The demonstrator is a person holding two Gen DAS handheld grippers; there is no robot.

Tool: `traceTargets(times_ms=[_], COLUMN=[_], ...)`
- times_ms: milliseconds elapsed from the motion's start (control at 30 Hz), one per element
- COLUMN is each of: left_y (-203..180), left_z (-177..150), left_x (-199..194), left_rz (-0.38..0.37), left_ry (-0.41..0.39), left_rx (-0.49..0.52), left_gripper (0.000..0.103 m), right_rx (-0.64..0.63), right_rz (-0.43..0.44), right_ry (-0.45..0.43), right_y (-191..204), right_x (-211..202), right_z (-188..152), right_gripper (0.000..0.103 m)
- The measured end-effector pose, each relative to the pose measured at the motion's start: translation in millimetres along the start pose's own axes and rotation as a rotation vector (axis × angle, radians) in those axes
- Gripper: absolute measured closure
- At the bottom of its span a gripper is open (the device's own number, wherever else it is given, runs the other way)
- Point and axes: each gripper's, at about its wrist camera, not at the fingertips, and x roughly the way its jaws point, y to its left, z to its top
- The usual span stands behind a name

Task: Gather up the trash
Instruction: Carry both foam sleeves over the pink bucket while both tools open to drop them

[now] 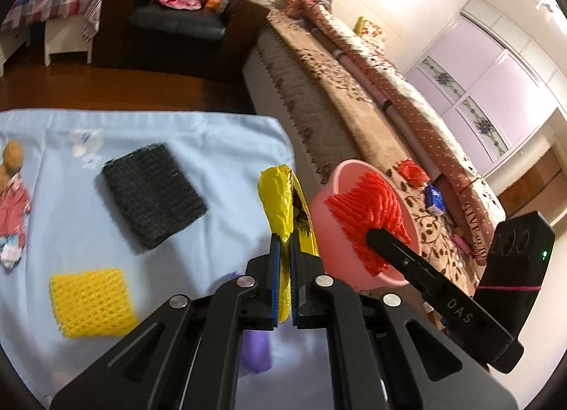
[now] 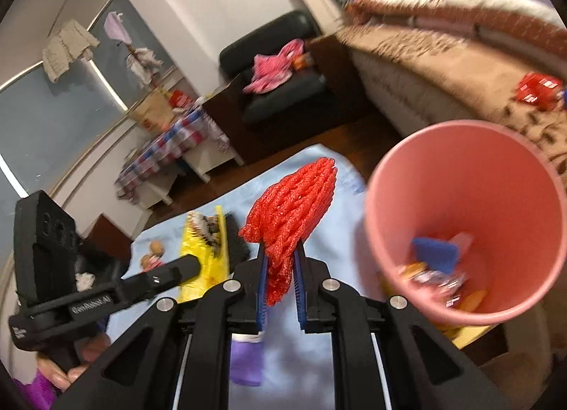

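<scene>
Right wrist view: right gripper [image 2: 281,261] jaws clenched on red foam net sleeve [image 2: 294,211], short of round pink plastic bin [image 2: 460,147]; early release drops it on table. Left gripper [image 1: 285,257] jaws clenched on crumpled yellow plastic wrapper [image 1: 276,204]; thin film may slip.

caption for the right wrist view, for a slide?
Right gripper clamps red foam net beside the pink bin; left gripper holds a yellow wrapper.

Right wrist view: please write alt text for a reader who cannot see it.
The right gripper holds a red foam net beside a pink bucket with some trash inside. To its left, the left gripper holds a yellow wrapper above a light blue cloth.
</scene>
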Motion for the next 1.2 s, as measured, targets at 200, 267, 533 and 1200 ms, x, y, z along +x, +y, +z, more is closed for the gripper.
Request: traceTargets(times_ms=[200, 267, 533, 1200], left_y=[-35, -50, -95, -121], left_z=[10, 12, 15, 21], left_x=[16, 24, 57, 112], left_rz=[-0.027, -0.037, -0.053, 0.042], left_ry=[0.009, 0.017, 0.048, 0.093], left_rx=[0.057, 0.088, 0.171, 0.214], left_gripper=[0.099, 0.099, 0.099, 0.099], right_rx=[0.048, 0.054, 0.036, 0.02], right_rz=[-0.084, -0.112, -0.211, -0.296], right_ry=[-0.049, -0.057, -0.071, -0.076], right_y=[-35, -44, -68, -89], right_x=[-20, -22, -23, -16], right_z=[10, 12, 11, 8], right_gripper=[0.091, 0.091, 0.09, 0.089])
